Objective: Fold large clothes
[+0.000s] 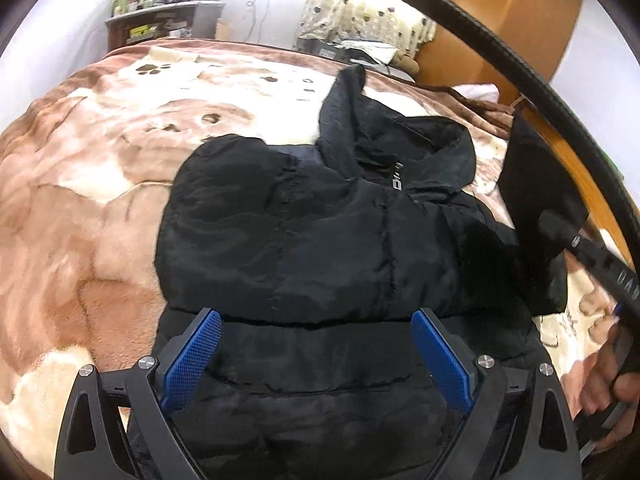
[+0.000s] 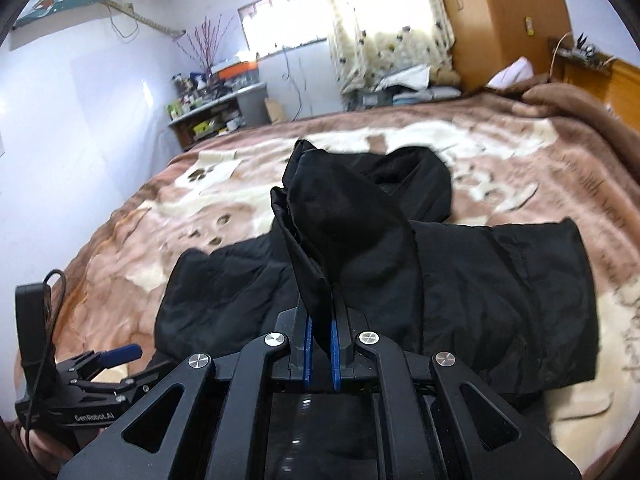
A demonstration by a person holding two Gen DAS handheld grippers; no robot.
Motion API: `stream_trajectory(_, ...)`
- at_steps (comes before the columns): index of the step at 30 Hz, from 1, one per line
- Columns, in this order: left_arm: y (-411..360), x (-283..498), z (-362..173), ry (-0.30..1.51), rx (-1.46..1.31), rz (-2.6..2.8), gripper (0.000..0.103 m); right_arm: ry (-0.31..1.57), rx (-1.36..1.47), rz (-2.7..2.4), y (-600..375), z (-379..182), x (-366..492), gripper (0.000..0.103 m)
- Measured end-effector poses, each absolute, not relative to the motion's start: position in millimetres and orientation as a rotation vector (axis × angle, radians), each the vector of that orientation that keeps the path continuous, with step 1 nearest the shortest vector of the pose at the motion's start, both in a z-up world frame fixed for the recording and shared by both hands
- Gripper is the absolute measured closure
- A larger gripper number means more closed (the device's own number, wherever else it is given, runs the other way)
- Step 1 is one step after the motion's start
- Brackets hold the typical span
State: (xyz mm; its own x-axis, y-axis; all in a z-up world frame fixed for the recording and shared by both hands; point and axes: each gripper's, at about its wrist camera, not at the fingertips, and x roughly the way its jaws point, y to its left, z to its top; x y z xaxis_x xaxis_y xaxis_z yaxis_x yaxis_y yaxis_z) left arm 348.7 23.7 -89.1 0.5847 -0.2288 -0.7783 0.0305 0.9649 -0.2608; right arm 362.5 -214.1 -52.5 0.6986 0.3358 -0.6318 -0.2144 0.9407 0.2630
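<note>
Nearest the right wrist camera, the right gripper (image 2: 320, 354) is pinching a fold of black cloth between its blue pads, which are pressed almost together. That cloth is a sleeve (image 2: 348, 236) of the black jacket (image 2: 500, 292), and it is standing up from the pinch in a dark cone above the rest of the garment. In the lower left of the same view, the left gripper (image 2: 116, 356) is hanging over the near edge of the bed, with a hand partly showing beneath it.

From the left wrist camera, the left gripper (image 1: 316, 356) is hovering above the jacket's (image 1: 304, 240) lower hem with its blue fingers (image 1: 192, 356) spread wide and nothing between them. At the right edge a hand (image 1: 612, 380) is gripping the handle of the other tool, and the lifted sleeve (image 1: 540, 208) is hanging dark beside it.

The jacket is lying flat on a brown and cream blanket (image 2: 500, 160) with paw prints, its collar (image 1: 400, 148) pointing away towards the far side of the bed. Beyond the bed, a cluttered shelf (image 2: 212, 108) is standing against the wall, a spotted curtain (image 2: 384, 20) is covering the window, and a wooden wardrobe (image 2: 500, 20) is filling the far right corner.
</note>
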Motion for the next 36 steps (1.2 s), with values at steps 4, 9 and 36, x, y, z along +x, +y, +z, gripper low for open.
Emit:
stream_trajectory(4, 34.3, 345.6, -88.9, 0.929, -0.243, -0.132, 0.006, 0.761, 0.167, 0.362, -195.6, -59.3, 362.2, 0.096)
stream_trajectory(9, 42.7, 342.4, -91.9, 0.94, -0.248, -0.116, 0.006, 0.809, 0.159, 0.399, -171.3, -73.9, 367.1, 0.096)
stream_trajectory(36, -11.1, 373.9, -63.7, 0.889, -0.186, -0.203, 0.006, 0.84, 0.134, 0.018, -324.3, -60.7, 376.7, 0.053)
